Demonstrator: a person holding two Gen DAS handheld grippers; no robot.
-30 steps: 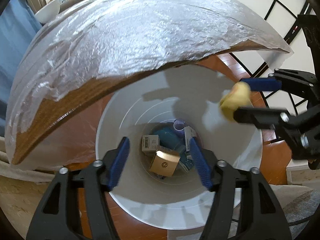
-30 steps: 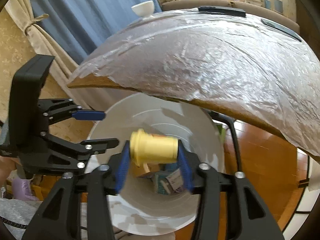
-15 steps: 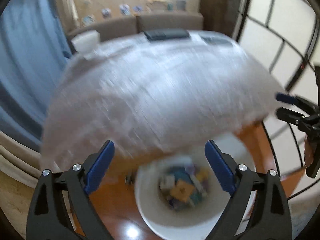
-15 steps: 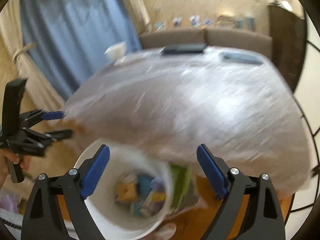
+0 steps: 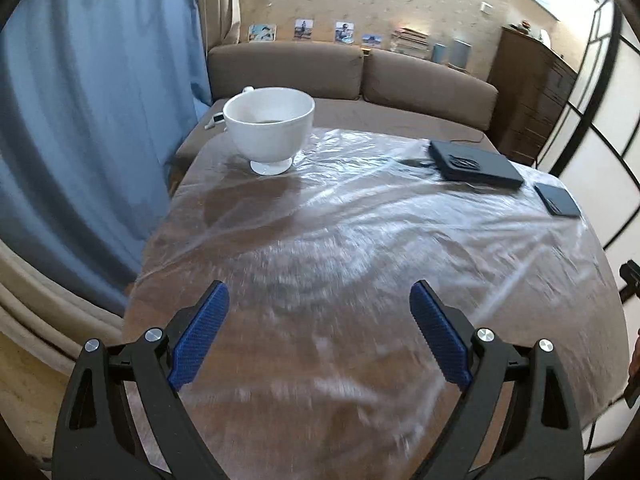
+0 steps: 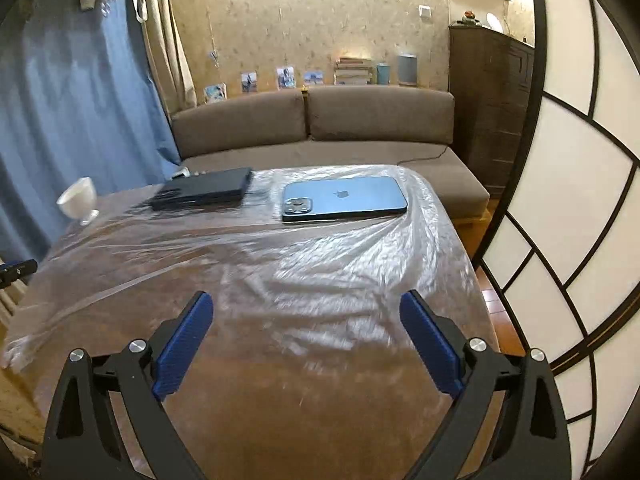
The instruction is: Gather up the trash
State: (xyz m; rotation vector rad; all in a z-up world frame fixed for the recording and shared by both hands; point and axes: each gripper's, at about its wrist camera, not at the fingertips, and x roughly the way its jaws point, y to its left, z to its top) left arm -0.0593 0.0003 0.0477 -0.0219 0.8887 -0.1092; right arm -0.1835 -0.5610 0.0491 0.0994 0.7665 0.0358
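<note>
My left gripper (image 5: 318,296) hangs open over the near part of a wooden table (image 5: 360,240) covered in clear plastic film, with nothing between its blue pads. My right gripper (image 6: 306,302) hovers over the same table (image 6: 280,280); its jaws are opening and hold nothing. No trash or bin shows in either view. A sliver of the right gripper (image 5: 630,276) shows at the right edge of the left wrist view. A blue tip of the left gripper (image 6: 18,268) shows at the left edge of the right wrist view.
On the far side of the table stand a white footed bowl (image 5: 268,124), a flat dark case (image 5: 476,164) and a blue phone (image 6: 344,198). Behind are a brown sofa (image 6: 312,120), a blue curtain (image 5: 80,120) at left and a paper-panel screen (image 6: 568,200) at right.
Both grippers have risen from over the white bin to above the table top. The right gripper let go of the yellow container, both jaws spread wider, and the bin left view.
</note>
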